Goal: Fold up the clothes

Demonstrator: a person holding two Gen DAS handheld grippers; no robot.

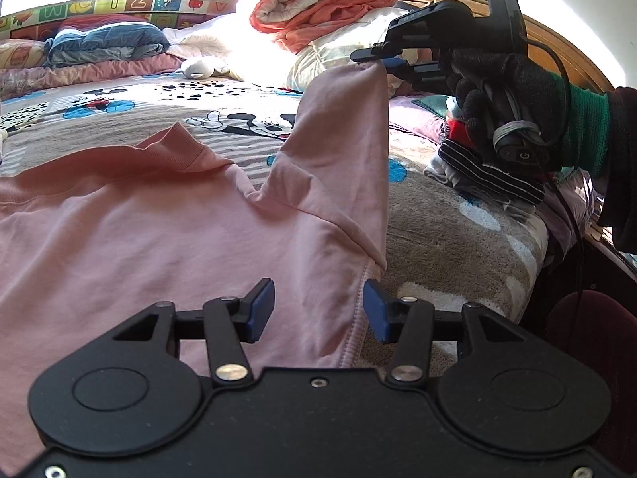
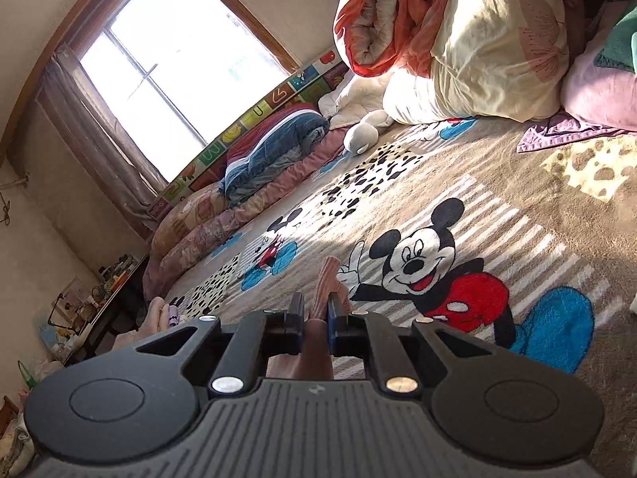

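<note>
Bedroom scene, basically all bed: a big fuzzy blanket (image 2: pixel 497 183) with cartoon mouse prints, dalmatian-spot patches and grey stripes covers most of both views. Its far edge is buried under a stack of rolled quilts (image 2: pixel 458 32), orange on top of cream, and the top of that stack runs out of frame. Sun from the window (image 2: pixel 175 59) blows out a chunk of the left wrist view, so the bedding around a small white plush (image 1: pixel 199 67) is hard to make out.

A pink sweatshirt (image 1: pixel 139 219) lies spread on the blanket near the left camera, its lower part hidden behind the tool body. One sleeve (image 1: pixel 350 119) is pulled up off the bed, and the right gripper (image 1: pixel 388 63) is pinching its cuff, blue pads pressed onto the fabric. A gloved hand (image 1: pixel 501 99) with a green cuff holds that tool; the arm behind is cut off.

From the right wrist view, only a sliver of ribbed pink cuff (image 2: pixel 328 279) pokes out past the pads.

The left gripper (image 1: pixel 318 306) has its fingers spread over the sweatshirt's side edge, gripping nothing.

Writing: letters on a colourful foam mat (image 1: pixel 99 6) along the wall, roughly "Z" and "M". White marks on the right tool's finger are too blurry to read.
</note>
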